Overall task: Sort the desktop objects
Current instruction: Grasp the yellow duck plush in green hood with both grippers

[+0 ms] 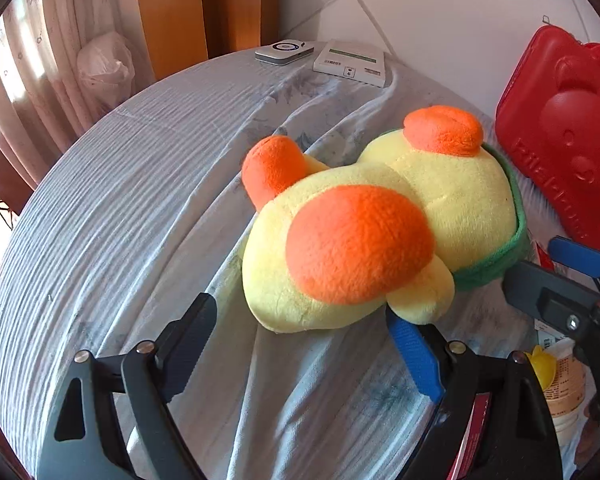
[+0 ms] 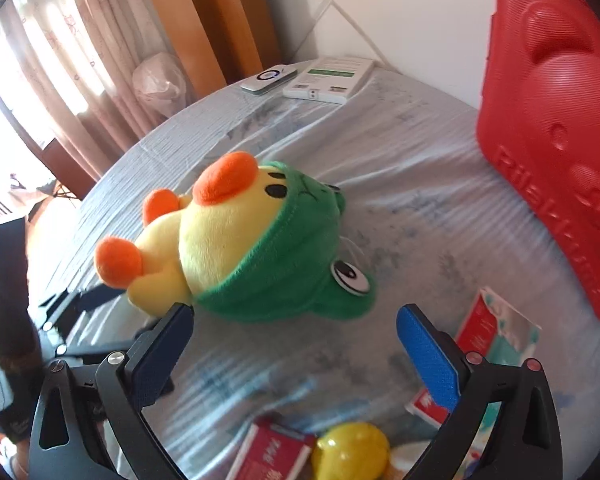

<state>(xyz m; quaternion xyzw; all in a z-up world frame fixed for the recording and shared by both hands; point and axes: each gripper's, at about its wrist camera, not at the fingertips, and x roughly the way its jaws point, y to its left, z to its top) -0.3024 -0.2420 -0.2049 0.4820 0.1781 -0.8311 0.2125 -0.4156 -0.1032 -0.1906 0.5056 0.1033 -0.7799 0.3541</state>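
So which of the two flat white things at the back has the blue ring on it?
The smaller rounded device on the left, nearest the curtain. Beside it, the bigger white box has a green stripe and labels, no ring.

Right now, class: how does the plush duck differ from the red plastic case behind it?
The plush duck is soft, yellow with orange feet and a green frog hood; the red plastic case is hard and one colour. The duck lies on its side; the case stands tilted. Both rest on the cloth-covered table.
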